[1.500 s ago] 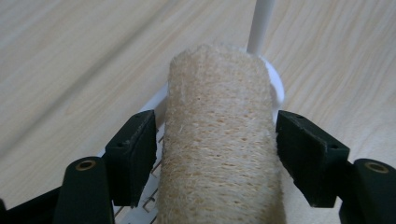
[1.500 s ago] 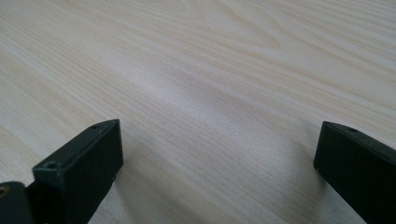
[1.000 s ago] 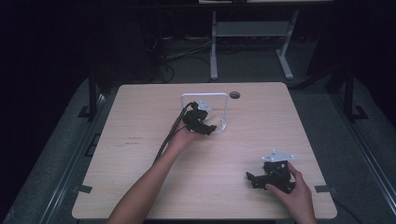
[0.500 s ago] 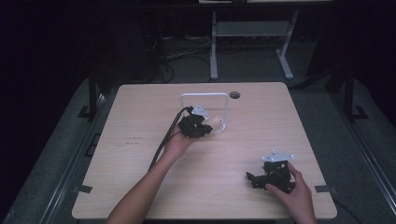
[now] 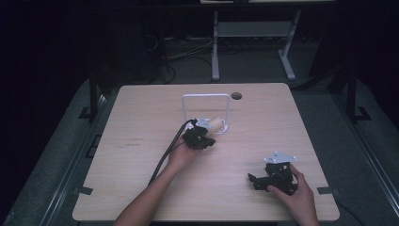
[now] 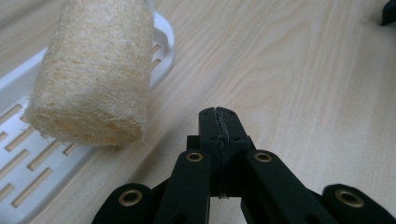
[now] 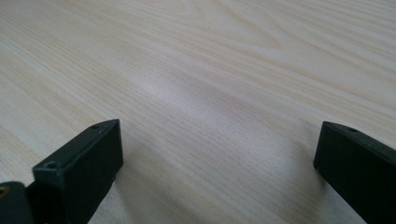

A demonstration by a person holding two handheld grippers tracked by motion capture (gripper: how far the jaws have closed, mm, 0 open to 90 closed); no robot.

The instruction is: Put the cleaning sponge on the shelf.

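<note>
A pale, fibrous loofah roll [image 6: 93, 74] lies on a white slotted tray [image 6: 28, 163], one end overhanging the tray's rim. In the high view the loofah [image 5: 215, 125] rests at the foot of a white wire frame [image 5: 205, 96] near the table's middle. My left gripper [image 5: 207, 140] sits just in front of it, apart from it. Its jaws are shut with nothing between them [image 6: 219, 116]. My right gripper [image 5: 255, 180] rests low over the table at the near right. It is open wide over bare wood [image 7: 217, 149].
The wooden table [image 5: 141, 117] has a small dark hole [image 5: 236, 96] near its far edge. A black cable [image 5: 169, 148] trails from the left gripper along the forearm. Beyond the table, metal stand legs [image 5: 215, 56] rise from the dark floor.
My left gripper has drawn back from the white frame toward the person, leaving the loofah on the tray. The right gripper has stayed put.
</note>
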